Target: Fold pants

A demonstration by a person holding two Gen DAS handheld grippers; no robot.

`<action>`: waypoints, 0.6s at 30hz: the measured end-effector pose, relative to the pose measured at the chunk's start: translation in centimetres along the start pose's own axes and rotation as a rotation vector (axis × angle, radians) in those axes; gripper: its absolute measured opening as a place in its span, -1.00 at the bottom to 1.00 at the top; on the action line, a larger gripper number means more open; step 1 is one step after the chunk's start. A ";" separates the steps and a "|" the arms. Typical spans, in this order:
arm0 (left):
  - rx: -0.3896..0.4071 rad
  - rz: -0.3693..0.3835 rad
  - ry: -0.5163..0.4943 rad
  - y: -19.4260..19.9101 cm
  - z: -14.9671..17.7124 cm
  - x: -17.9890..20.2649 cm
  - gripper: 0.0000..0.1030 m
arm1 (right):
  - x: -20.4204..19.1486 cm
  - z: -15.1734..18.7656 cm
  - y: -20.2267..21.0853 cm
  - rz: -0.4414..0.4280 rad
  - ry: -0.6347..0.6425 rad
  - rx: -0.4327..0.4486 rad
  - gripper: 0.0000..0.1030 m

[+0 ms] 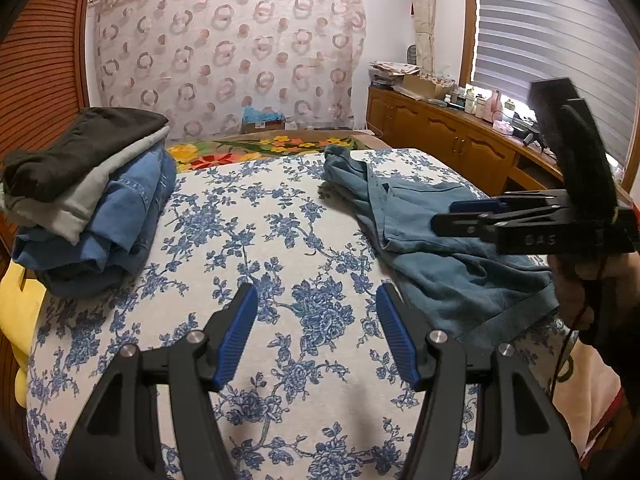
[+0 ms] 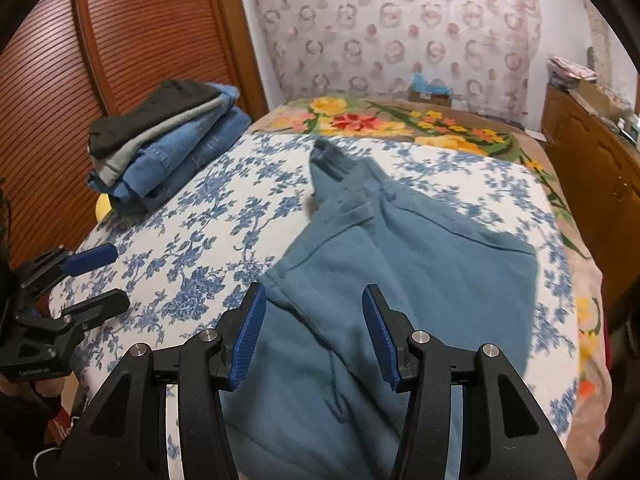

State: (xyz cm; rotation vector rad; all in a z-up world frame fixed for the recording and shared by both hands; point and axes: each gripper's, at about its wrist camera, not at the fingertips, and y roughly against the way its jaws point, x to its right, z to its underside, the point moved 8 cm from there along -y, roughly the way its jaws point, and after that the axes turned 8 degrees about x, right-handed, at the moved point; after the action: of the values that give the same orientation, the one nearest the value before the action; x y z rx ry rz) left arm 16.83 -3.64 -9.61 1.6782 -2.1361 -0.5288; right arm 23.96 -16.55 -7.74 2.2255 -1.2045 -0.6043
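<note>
Teal pants (image 2: 420, 264) lie spread and rumpled on the blue-flowered sheet (image 2: 192, 220), the waistband toward the far end. My right gripper (image 2: 313, 296) hovers over their near part, open, with nothing pinched between its blue pads. In the left wrist view the same pants (image 1: 432, 248) are at the right, and the right gripper (image 1: 444, 216) shows side-on above them. My left gripper (image 1: 316, 300) is open over bare sheet (image 1: 260, 220), left of the pants. From the right wrist view the left gripper (image 2: 116, 276) sits at the bed's left edge.
A stack of folded clothes (image 1: 92, 184), dark, grey and denim, stands at the bed's far left (image 2: 168, 140). A bright flower blanket (image 2: 400, 120) covers the far end. A louvred wooden door (image 2: 140, 20) is on the left. A wooden cabinet (image 1: 440, 132) lines the right.
</note>
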 end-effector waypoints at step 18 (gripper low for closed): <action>-0.027 0.014 0.001 -0.3 1.4 0.4 0.19 | -1.0 0.6 -4.6 -0.043 0.042 -0.102 -0.65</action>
State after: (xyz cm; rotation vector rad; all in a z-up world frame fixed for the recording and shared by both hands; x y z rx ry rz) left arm 16.27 -3.95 -10.93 1.6479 -2.1288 -0.5495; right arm 25.89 -13.70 -11.02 2.1732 -1.0831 -0.6193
